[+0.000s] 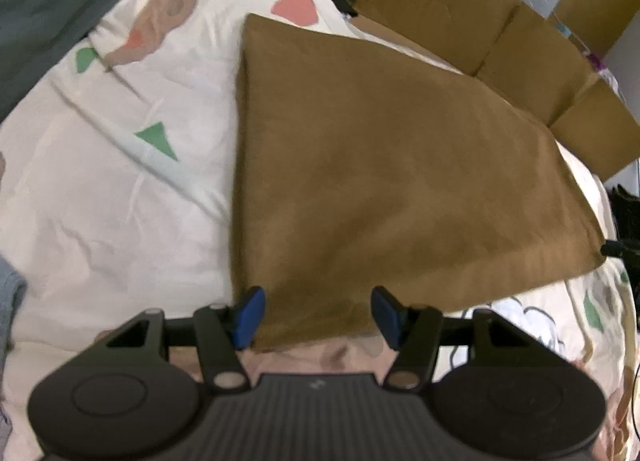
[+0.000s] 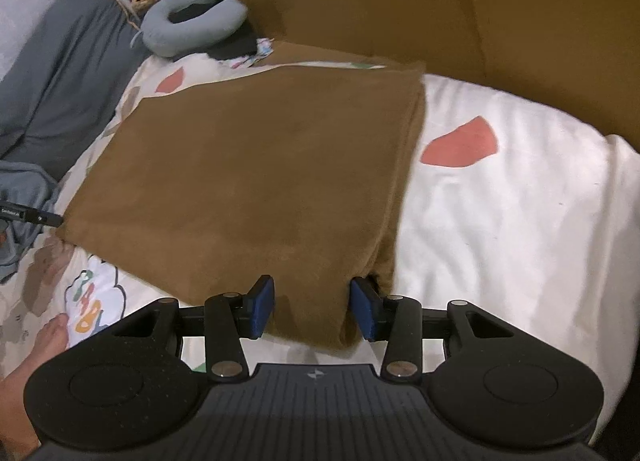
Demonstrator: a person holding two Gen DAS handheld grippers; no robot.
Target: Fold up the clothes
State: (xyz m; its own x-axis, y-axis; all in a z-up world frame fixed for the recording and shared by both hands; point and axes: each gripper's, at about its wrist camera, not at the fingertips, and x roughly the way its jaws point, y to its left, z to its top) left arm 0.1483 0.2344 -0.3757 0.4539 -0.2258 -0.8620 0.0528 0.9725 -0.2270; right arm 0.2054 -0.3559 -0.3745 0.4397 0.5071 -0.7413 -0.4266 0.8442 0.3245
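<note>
Left wrist view showed the left gripper [image 1: 318,317] with its jaws apart over the near corner of the brown cloth [image 1: 380,181], the blue pads [image 1: 250,317] standing clear of the fabric on both sides, so nothing was pinched yet; the cloth lay folded flat on the patterned sheet [image 1: 112,189], with cardboard [image 1: 460,21] behind it. Right wrist view had the right gripper [image 2: 312,309] straddling the other near corner of the cloth [image 2: 260,165], jaws also parted; its right pad [image 2: 366,311] sat just beside the thick folded edge, though whether it touched I could not tell. The risk, as I judged it, was a bad pinch: closing there might catch only the top layers, so the stack would peel apart when lifted; or the jaws might bite the sheet along with the cloth and drag it up; uneven lifts by the two hands would skew the next fold. A bare foot [image 2: 48,337] lay near the right gripper and could be bumped.
</note>
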